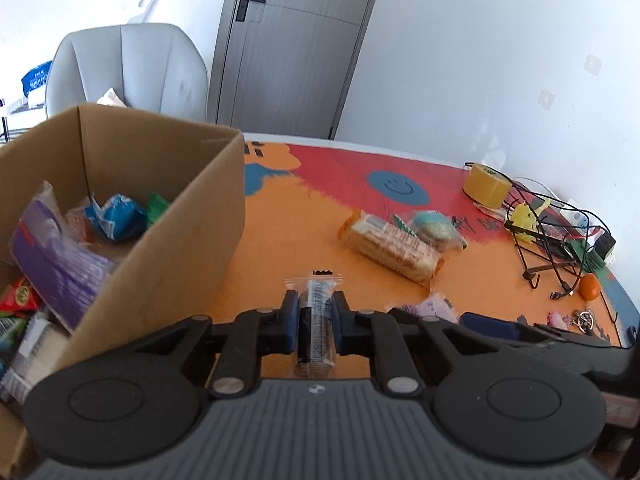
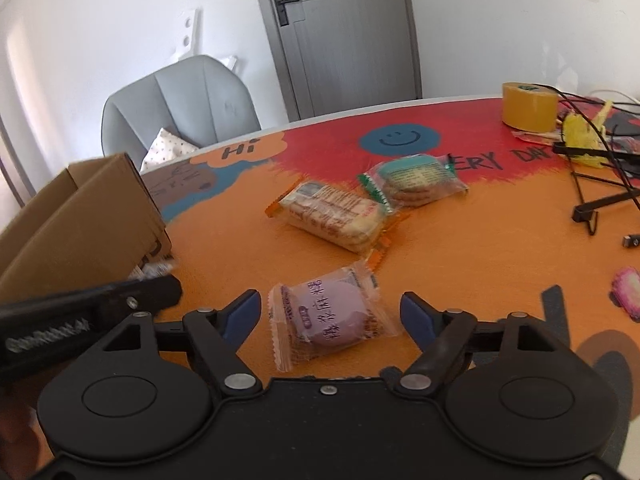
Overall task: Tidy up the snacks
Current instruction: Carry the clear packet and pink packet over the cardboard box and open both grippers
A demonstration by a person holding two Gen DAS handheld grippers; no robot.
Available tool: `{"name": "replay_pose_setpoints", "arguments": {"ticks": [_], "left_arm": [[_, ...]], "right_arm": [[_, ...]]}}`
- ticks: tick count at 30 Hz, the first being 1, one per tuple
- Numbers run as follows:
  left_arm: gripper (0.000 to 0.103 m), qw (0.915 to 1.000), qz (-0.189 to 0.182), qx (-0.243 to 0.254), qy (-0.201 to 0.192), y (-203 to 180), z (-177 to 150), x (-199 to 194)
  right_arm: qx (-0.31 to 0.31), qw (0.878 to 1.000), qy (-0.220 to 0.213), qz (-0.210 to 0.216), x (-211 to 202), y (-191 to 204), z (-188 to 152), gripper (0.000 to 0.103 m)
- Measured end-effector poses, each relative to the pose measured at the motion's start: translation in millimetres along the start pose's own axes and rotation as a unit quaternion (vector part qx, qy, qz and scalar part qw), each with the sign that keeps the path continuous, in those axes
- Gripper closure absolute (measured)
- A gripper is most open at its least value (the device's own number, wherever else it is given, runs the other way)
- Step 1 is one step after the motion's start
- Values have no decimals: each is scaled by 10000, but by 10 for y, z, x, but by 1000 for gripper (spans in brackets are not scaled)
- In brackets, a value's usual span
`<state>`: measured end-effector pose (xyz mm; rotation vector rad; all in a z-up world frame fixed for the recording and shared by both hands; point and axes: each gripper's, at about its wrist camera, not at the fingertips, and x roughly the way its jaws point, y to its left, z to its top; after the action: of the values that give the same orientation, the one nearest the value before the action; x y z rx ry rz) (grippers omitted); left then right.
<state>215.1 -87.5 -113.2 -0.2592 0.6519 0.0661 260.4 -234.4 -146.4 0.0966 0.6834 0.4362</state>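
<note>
Several wrapped snacks already lie heaped inside the open brown corrugated cardboard box (image 1: 160,240), among them a crumpled blue packet (image 1: 118,216) and a glossy purple pouch (image 1: 56,256), so the sorting looks well begun. Three packets are left on the orange and red printed table mat (image 2: 480,240), with a fourth in hand.

The left gripper (image 1: 316,312) is clenched on a small clear-wrapped dark snack stick (image 1: 316,320), its crinkly transparent film with a serrated end poking out past the blue-padded fingers; it hangs over the mat with the box at about nine to ten o'clock of it. My guess is that this piece goes into the box next.

The right gripper (image 2: 332,316) stands spread wide, grasping nothing, with a round pale purple cake in a clear plastic wrapper (image 2: 330,316) lying flat on the mat between its fingers, apparently untouched. At twelve o'clock from it sits a long block of stacked crackers in an orange-edged clear sleeve (image 2: 332,216), and at one o'clock, touching that sleeve, a green-trimmed packet of round biscuits (image 2: 412,184). All wrappers look thin, slick and easily crushed.
</note>
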Motion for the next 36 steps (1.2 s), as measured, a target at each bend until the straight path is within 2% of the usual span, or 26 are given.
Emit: {"name": "replay_pose_setpoints", "arguments": {"ticks": [1, 2, 3, 4, 5, 7, 14, 36], "left_arm": [[87, 10000, -5, 4, 6, 1, 2, -1], [87, 10000, -14, 10, 19, 2, 4, 0], [87, 10000, -15, 10, 24, 4, 6, -1], [87, 10000, -9, 11, 24, 5, 6, -4], [87, 10000, -9, 5, 23, 7, 7, -7], [87, 10000, -14, -7, 13, 11, 9, -23], [87, 9999, -39, -19, -99, 10, 22, -133], [87, 9969, -59, -36, -787, 213, 390, -741]], "right_arm": [[-85, 10000, -20, -34, 15, 28, -9, 26], [-183, 9998, -34, -84, 25, 58, -19, 31], [-287, 9994, -53, -169, 27, 82, -28, 37], [-353, 9990, -79, -276, 22, 94, -33, 47], [-369, 9987, -97, -328, 8, 91, -35, 51], [-226, 9996, -93, -167, -33, 33, -30, 54], [151, 9997, -169, -22, -226, -75, -62, 55], [115, 9954, -890, 326, -705, 311, 272, 55]]}}
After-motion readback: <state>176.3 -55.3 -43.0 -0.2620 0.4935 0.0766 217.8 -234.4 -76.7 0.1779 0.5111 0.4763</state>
